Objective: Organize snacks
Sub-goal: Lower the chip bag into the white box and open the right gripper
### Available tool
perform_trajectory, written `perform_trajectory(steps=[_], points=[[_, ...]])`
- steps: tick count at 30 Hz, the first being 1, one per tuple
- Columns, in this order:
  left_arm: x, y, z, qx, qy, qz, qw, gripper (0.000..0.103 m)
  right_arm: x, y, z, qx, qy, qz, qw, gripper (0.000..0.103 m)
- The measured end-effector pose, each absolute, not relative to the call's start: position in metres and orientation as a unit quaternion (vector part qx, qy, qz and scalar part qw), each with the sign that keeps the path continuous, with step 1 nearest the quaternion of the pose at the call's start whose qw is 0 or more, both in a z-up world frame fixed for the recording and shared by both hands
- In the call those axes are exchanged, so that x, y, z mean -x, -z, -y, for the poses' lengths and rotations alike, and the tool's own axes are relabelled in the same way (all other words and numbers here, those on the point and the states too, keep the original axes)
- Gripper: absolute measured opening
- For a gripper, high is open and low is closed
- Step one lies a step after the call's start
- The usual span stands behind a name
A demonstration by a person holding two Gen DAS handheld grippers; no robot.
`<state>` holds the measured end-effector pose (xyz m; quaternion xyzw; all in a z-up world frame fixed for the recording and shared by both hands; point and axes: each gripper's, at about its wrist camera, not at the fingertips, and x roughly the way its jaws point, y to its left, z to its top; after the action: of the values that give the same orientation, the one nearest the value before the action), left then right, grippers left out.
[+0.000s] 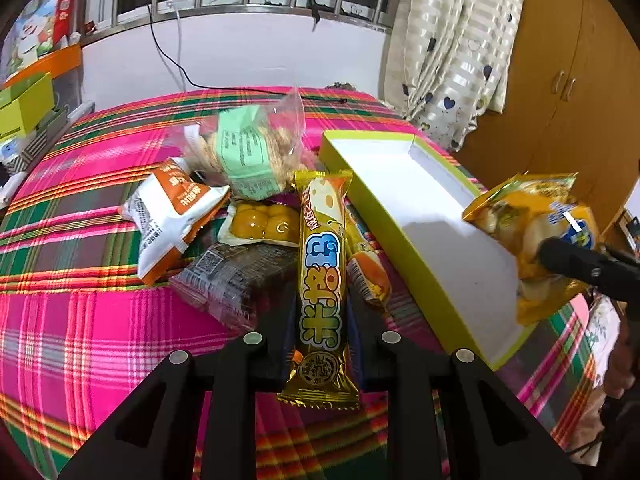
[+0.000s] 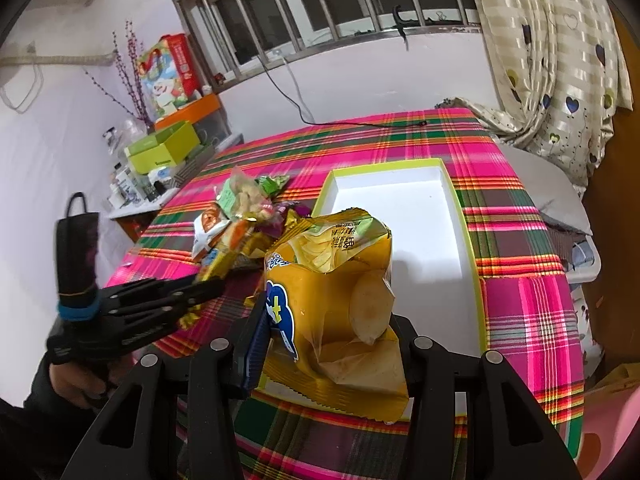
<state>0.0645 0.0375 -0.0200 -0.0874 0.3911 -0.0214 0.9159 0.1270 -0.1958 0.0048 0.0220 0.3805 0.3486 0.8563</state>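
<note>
The right gripper [image 2: 320, 344] is clamped on a yellow bag of potato chips [image 2: 340, 304], held in the air above the near end of the green-rimmed white tray [image 2: 468, 240] that lies on the plaid cloth [image 2: 532, 308]. The left gripper [image 1: 320, 320] grips a long yellow snack bar [image 1: 322, 276] near its lower end, over the heap of loose snacks: an orange-and-white packet [image 1: 168, 216], a clear bag with a green label [image 1: 244, 152] and a dark wrapped bar [image 1: 232, 280].

The chip bag is puffy and slick (foil gives little purchase), so it may slip or tilt and land half across the tray's rim. Squeezing harder would likely crush the chips. The snack bar, held so far from its middle, could swing and knock the packets beneath it. Both grippers heading for the tray together might also collide.
</note>
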Motion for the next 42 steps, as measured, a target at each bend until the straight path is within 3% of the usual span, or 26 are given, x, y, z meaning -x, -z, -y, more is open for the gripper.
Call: perform_trajectory(steps=[19,23,26,32,35,42], points=[[-0.052,-0.006,-0.018,0.105,0.056,-0.37,0.921,0.024,-0.15,0.043,0.187,-0.039,-0.367,-0.457,0.809,0.048],[-0.052,-0.007,-0.014,0.105,0.063,-0.371,0.921,0.024,-0.146,0.039,0.189,-0.033,-0.369,-0.445,0.815,0.064],[-0.054,-0.009,-0.01,0.103,0.067,-0.371,0.921,0.024,-0.142,0.029,0.192,-0.025,-0.363,-0.428,0.828,0.067],[-0.056,-0.011,-0.003,0.102,0.075,-0.371,0.92,0.024,-0.141,0.026,0.209,-0.057,-0.348,-0.411,0.84,0.066],[-0.055,-0.011,-0.002,0.101,0.077,-0.372,0.92,0.024,-0.149,0.034,0.211,-0.068,-0.338,-0.427,0.836,0.05],[-0.057,-0.013,0.002,0.103,0.082,-0.375,0.918,0.024,-0.148,0.034,0.202,-0.058,-0.365,-0.427,0.825,0.047]])
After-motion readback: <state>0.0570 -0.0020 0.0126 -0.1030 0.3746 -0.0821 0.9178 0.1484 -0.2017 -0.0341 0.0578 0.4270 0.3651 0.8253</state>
